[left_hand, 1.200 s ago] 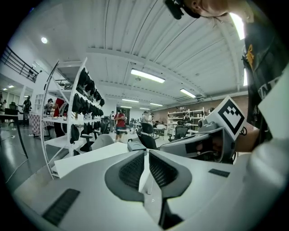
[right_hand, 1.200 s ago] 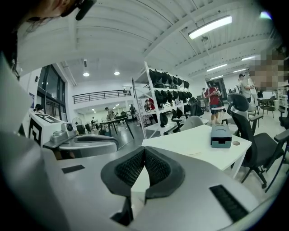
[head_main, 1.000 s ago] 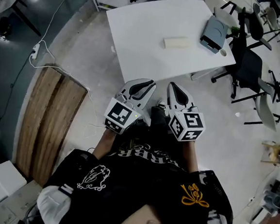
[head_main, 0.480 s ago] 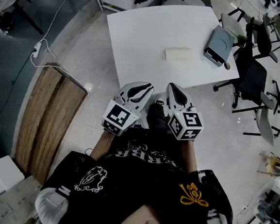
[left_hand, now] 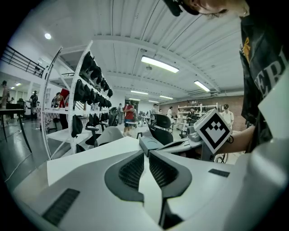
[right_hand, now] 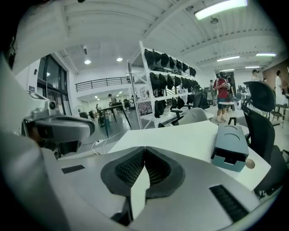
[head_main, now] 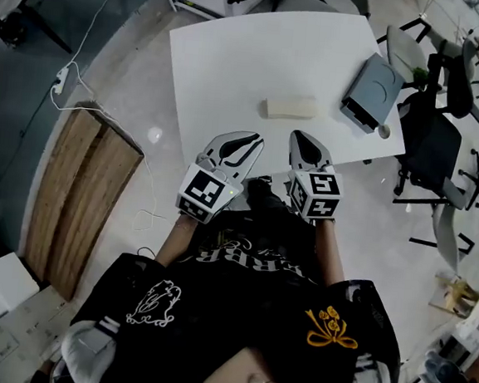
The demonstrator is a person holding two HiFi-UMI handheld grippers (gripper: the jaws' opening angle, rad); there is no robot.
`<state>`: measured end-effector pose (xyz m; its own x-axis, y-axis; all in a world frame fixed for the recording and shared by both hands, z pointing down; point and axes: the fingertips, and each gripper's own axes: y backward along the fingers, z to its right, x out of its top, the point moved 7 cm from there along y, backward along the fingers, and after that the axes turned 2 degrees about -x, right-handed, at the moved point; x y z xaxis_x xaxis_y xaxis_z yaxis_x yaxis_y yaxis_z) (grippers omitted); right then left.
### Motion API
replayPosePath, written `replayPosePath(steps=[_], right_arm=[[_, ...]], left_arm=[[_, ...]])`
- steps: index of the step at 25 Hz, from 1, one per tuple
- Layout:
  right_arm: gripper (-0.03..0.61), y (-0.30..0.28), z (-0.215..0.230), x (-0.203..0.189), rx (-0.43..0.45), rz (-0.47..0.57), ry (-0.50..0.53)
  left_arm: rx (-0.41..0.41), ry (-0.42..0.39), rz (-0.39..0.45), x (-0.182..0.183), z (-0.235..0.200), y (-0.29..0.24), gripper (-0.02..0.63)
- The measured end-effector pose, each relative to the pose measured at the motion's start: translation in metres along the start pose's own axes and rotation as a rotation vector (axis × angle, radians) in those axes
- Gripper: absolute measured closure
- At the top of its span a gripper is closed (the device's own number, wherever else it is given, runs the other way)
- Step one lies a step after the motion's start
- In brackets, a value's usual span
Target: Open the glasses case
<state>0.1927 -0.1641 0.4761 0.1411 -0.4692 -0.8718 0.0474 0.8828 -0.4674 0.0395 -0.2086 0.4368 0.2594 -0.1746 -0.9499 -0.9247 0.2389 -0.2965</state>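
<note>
- glasses case (head_main: pixel 290 108): cream, oblong, lid down, flat on the white table (head_main: pixel 227 52). It lies ahead of both grippers, between their 2 lines of aim, apart from each. Nothing touches it.
- right gripper (head_main: pixel 305 137): jaws fully together, tips meeting, empty. Case sits ahead & a bit to its left.
- left gripper (head_main: pixel 246 139): jaws drawn in to a thin slit at the tips, practically closed, empty. Case sits ahead & to its right.
- Step in hand, as I judge it: the reach-in. Opening not begun.
- To do it well: spread both sets of jaws before arrival, b/c closed tips would prob. just shove a light case across the smooth top. Come in low, 1 gripper per end.
- Likely split: 1 gripper pins the base, the other catches the lid edge & lifts. Can't tell from here which long side has the seam vs the hinge, so check on approach.
- grey box (head_main: pixel 371 91): ahead & to the right of the right gripper, near the table edge. Keep that gripper's path clear of it.
</note>
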Motion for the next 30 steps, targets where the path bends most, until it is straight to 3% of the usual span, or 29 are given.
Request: replayPosePath(steps=[5, 9, 19, 30], right_arm=[[0.553, -0.040, 0.046, -0.006, 0.048, -0.073, 0.137], [0.541, -0.066, 0.074, -0.014, 0.104, -0.150, 0.237], [0.453, -0.117, 0.091, -0.046, 0.229, -0.318, 0.568], [0.410, -0.148, 0.097, -0.080, 0.213, -0.398, 0.981]], left_arm=[[0.067, 0.007, -0.046, 0.001, -0.011, -0.032, 0.568], [0.115, 0.048, -0.032, 0.003, -0.015, -0.050, 0.568], [0.170, 0.071, -0.052, 0.001, -0.027, -0.065, 0.568], [0.163, 0.036, -0.096, -0.001, -0.033, -0.086, 0.568]])
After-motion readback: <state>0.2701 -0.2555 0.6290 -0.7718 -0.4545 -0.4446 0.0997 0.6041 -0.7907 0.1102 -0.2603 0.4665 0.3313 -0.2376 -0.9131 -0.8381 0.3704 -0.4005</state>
